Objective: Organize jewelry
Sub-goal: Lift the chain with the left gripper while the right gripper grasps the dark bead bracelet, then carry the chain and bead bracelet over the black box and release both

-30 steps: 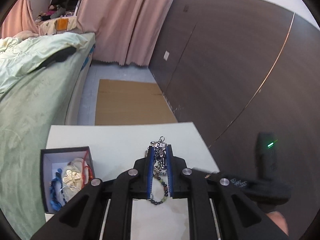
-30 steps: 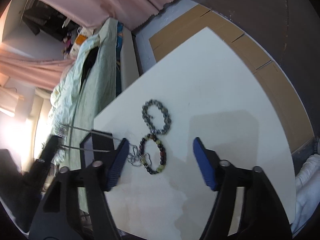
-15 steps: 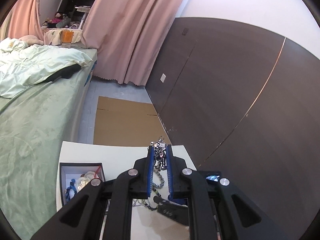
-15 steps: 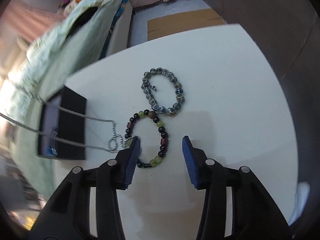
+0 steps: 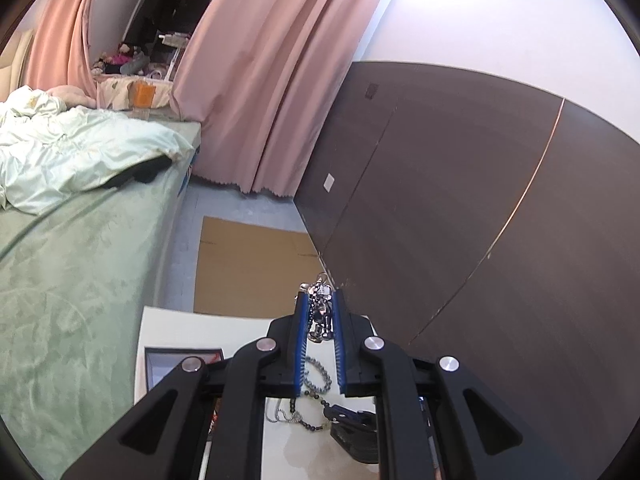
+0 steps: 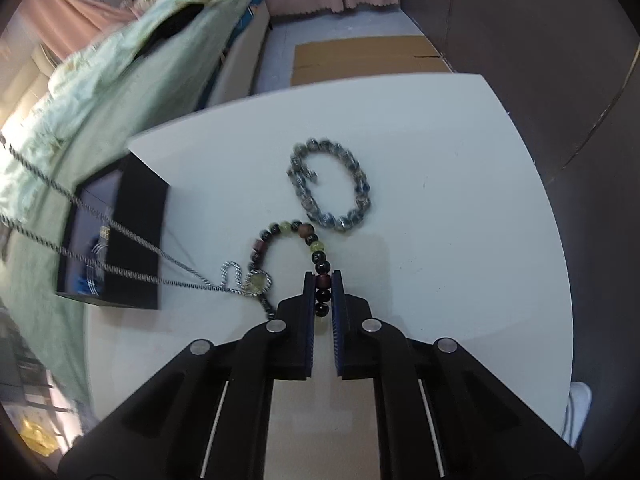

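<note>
We see right gripper (image 6: 322, 280) clamped on multicolour bead bracelet (image 6: 298, 236) lying on white table (image 6: 440, 184); grey bead bracelet (image 6: 330, 186) just ahead of jaws; left gripper (image 5: 320, 312) pinching silver chain (image 6: 120, 240) aloft; black box (image 6: 140, 216) left of right jaws.

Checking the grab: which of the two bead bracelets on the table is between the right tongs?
The multicolour bracelet, with dark, green and maroon beads; the right tongs are closed on its near side. The grey-blue bracelet lies free, farther away on the white table.
</note>
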`<action>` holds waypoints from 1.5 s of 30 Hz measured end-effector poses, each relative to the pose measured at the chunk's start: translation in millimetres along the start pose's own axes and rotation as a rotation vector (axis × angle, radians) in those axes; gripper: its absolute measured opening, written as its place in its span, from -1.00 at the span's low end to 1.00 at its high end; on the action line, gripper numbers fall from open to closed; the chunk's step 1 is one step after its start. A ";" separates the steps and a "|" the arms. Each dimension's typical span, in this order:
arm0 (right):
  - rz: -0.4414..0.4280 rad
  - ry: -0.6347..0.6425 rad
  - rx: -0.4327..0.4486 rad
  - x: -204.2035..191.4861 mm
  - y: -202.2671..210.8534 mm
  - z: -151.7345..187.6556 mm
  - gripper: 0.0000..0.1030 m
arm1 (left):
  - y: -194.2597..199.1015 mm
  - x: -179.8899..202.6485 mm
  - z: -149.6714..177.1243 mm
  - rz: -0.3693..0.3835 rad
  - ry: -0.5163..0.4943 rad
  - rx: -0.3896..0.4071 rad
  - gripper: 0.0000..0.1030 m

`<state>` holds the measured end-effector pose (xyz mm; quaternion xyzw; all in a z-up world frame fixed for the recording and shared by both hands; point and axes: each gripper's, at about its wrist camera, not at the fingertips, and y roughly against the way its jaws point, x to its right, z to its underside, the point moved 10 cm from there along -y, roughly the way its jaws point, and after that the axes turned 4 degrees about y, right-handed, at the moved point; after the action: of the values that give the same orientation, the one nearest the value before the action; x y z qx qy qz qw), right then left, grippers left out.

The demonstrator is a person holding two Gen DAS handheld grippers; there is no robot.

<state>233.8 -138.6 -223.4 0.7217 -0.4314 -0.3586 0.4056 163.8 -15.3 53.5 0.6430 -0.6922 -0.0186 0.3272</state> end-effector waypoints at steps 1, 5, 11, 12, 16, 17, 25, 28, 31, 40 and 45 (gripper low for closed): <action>-0.041 -0.023 0.012 0.0 6.0 -2.4 -0.83 | 3.1 1.3 -5.4 -0.007 -0.010 0.007 -0.82; -0.173 -0.073 0.035 -4.0 19.6 -11.7 -0.83 | 13.5 2.9 -28.5 -0.028 -0.016 0.028 -0.81; -0.324 -0.128 0.043 -4.9 30.0 -19.4 -0.83 | 44.3 17.1 -66.3 -0.081 -0.080 0.086 -0.82; -0.330 -0.131 0.045 -4.0 31.6 -20.0 -0.83 | 48.6 18.4 -71.6 -0.087 -0.086 0.095 -0.82; -0.372 -0.147 0.063 -6.2 39.5 -25.8 -0.83 | 67.6 22.8 -91.7 -0.122 -0.115 0.129 -0.81; -0.376 -0.147 0.069 -10.1 40.5 -27.2 -0.83 | 70.9 23.2 -94.8 -0.129 -0.120 0.134 -0.81; -0.427 -0.151 0.117 -20.4 60.2 -34.2 -0.83 | 91.8 23.2 -110.3 -0.177 -0.148 0.158 -0.81; -0.441 -0.146 0.119 -26.9 61.4 -33.5 -0.83 | 90.2 19.6 -112.0 -0.196 -0.164 0.158 -0.82; -0.447 -0.130 0.117 -34.0 61.7 -31.8 -0.83 | 84.4 9.9 -107.8 -0.216 -0.157 0.149 -0.81; -0.448 -0.109 0.131 -45.4 64.6 -31.0 -0.83 | 40.0 -34.5 -64.4 -0.219 -0.074 0.072 -0.81; -0.452 -0.118 0.149 -46.1 67.7 -34.2 -0.83 | 8.2 -57.3 -24.7 -0.200 -0.008 0.009 -0.81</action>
<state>223.9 -107.2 -141.0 0.8057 -0.3069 -0.4490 0.2348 166.1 47.6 51.9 0.7102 -0.6260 -0.0505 0.3183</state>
